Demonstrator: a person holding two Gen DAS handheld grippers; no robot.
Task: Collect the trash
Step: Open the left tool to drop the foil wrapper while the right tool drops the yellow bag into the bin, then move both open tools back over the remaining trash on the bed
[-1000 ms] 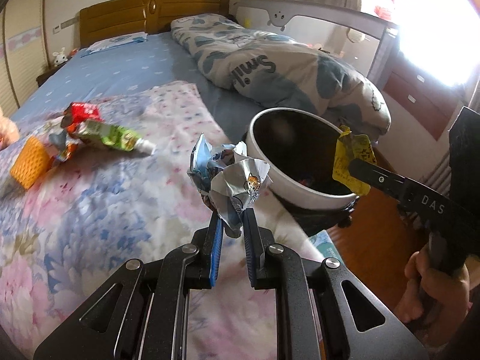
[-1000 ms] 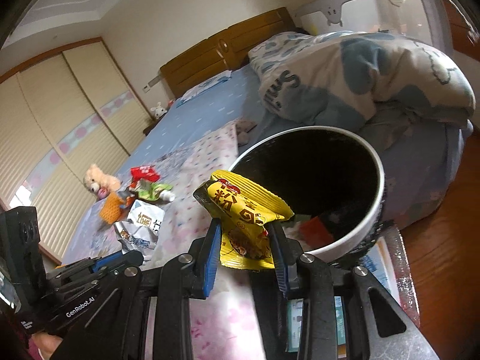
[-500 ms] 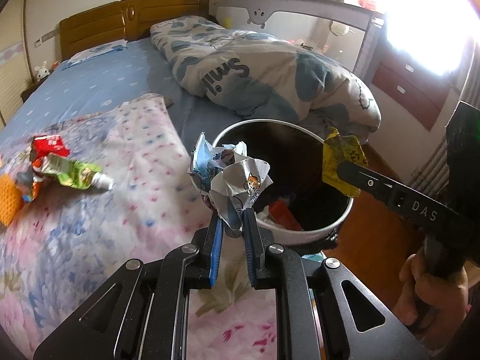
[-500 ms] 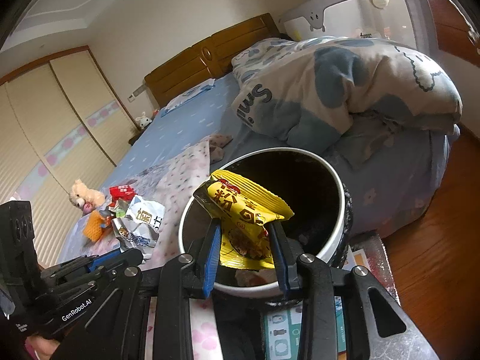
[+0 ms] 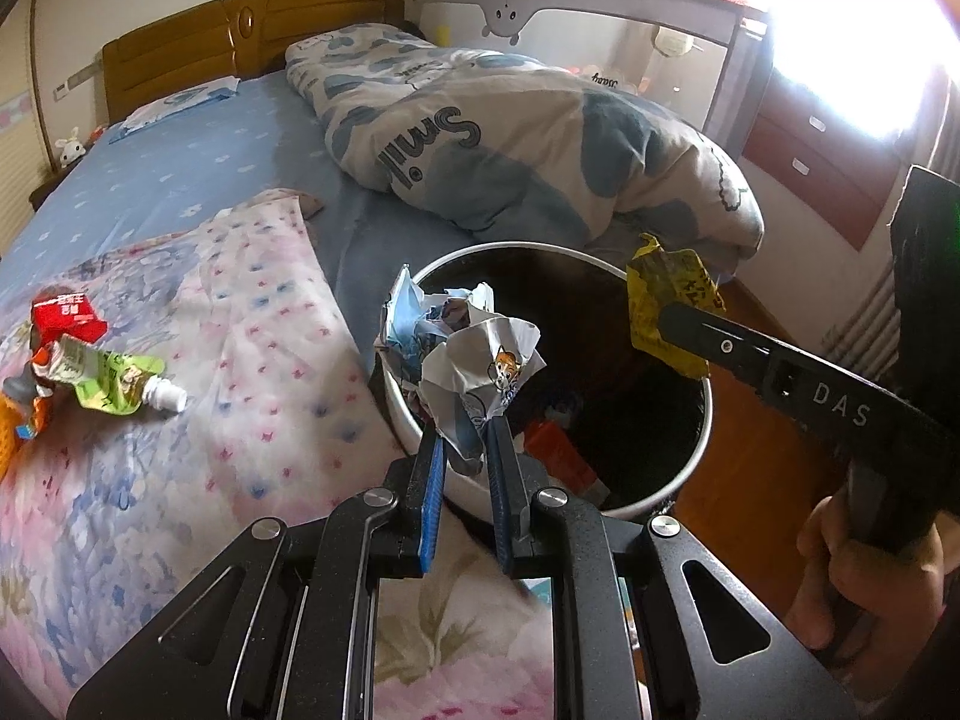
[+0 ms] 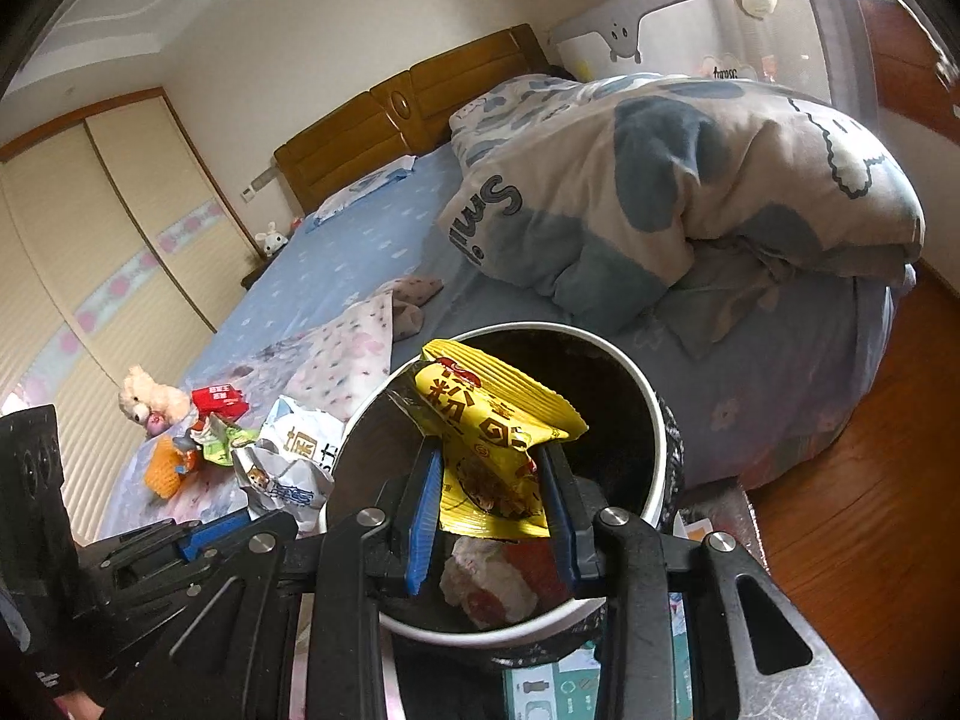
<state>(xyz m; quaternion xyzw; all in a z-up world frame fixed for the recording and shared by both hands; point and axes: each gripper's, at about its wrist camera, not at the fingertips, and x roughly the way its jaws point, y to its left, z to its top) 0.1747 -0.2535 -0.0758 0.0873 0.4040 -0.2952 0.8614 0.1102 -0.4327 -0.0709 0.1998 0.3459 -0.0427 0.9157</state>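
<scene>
orange packet [image 5: 9, 441] cut off, bin [image 5: 705, 420] floor hidden

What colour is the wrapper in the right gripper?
Yellow, with red and dark print; the wrapper shows best in the right wrist view.

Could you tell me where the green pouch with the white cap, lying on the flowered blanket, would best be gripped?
Grip the green pouch across its flat body, coming from above. It lies flat with its cap toward the bin; the cap looks small and round, so likely slippery.
</scene>
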